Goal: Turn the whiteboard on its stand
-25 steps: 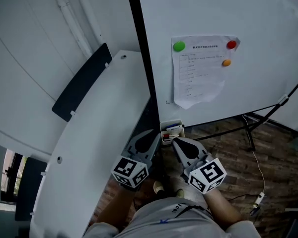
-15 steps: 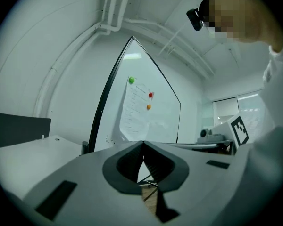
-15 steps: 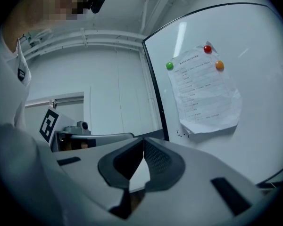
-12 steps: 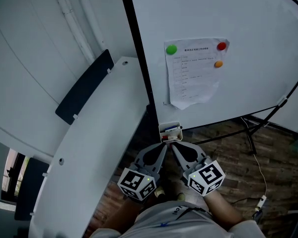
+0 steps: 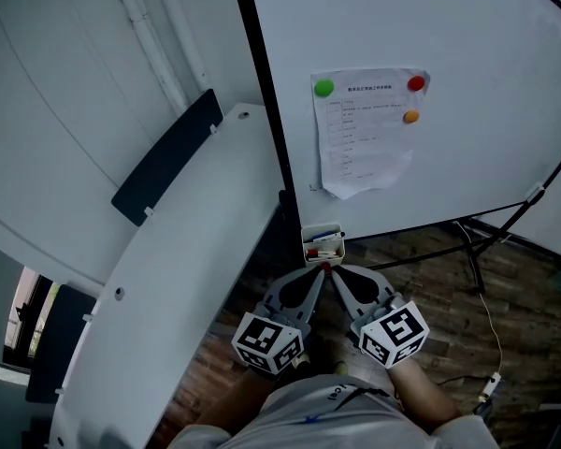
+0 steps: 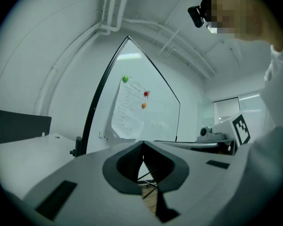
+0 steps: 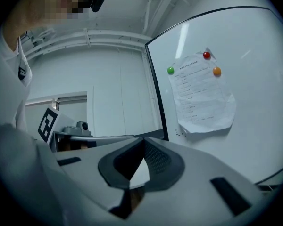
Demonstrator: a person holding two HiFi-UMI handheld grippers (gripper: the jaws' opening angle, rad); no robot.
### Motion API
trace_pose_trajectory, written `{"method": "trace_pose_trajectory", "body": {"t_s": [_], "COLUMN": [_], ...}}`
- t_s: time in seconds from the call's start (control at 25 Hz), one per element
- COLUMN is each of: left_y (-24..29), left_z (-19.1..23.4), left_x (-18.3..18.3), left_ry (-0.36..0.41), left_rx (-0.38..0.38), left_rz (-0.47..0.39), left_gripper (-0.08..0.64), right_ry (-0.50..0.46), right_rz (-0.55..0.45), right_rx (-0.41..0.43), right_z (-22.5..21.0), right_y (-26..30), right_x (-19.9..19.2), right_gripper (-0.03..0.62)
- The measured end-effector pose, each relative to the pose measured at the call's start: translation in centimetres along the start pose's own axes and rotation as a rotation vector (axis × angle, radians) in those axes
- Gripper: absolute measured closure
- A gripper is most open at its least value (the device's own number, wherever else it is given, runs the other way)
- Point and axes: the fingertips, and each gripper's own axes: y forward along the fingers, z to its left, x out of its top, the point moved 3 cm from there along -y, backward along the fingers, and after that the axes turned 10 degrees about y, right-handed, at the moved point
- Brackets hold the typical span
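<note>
Head view, whiteboard [image 5: 486, 26]: shown upright in the upper right half, with a black frame down its left edge.
Head view, sheet [image 5: 365, 129]: a printed page is held on the board by a green, a red and an orange magnet; its lower edge curls.
Head view, tray [image 5: 323, 244]: a small white box with markers is seen at the board's lower left corner.
Head view, stand [image 5: 481, 237]: black legs are seen below the board on the wooden floor [image 5: 430, 279].
Head view, counter [image 5: 196, 241]: a white curved top is seen left of the board, with a dark panel [image 5: 166, 157] at its far edge.
Head view, left gripper [image 5: 316, 271]: held just below the tray, tip beside the other gripper's tip.
Head view, right gripper [image 5: 337, 271]: held just below the tray, angled inward.
Left gripper view, left gripper [image 6: 143, 143]: its fingers [image 6: 85, 182] are pressed together, with nothing between them; the board and sheet are seen ahead, apart from the tip.
Right gripper view, right gripper [image 7: 144, 139]: its fingers [image 7: 217, 173] are also together and empty; the board fills the right side.
</note>
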Motion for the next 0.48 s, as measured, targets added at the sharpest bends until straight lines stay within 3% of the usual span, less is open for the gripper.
{"method": "trace_pose_trajectory", "body": {"t_s": [0.48], "left_y": [0.7], "left_z": [-1.5], "left_x": [-0.4], "left_ry": [0.003], "left_rx": [-0.001], "left_rz": [0.008], "left_gripper": [0.548], "right_ry": [-0.001], "right_rz": [-0.01], "right_rx": [0.002], "right_z": [-0.6], "right_y": [-1.2], "right_x": [0.0], "right_gripper": [0.578]}}
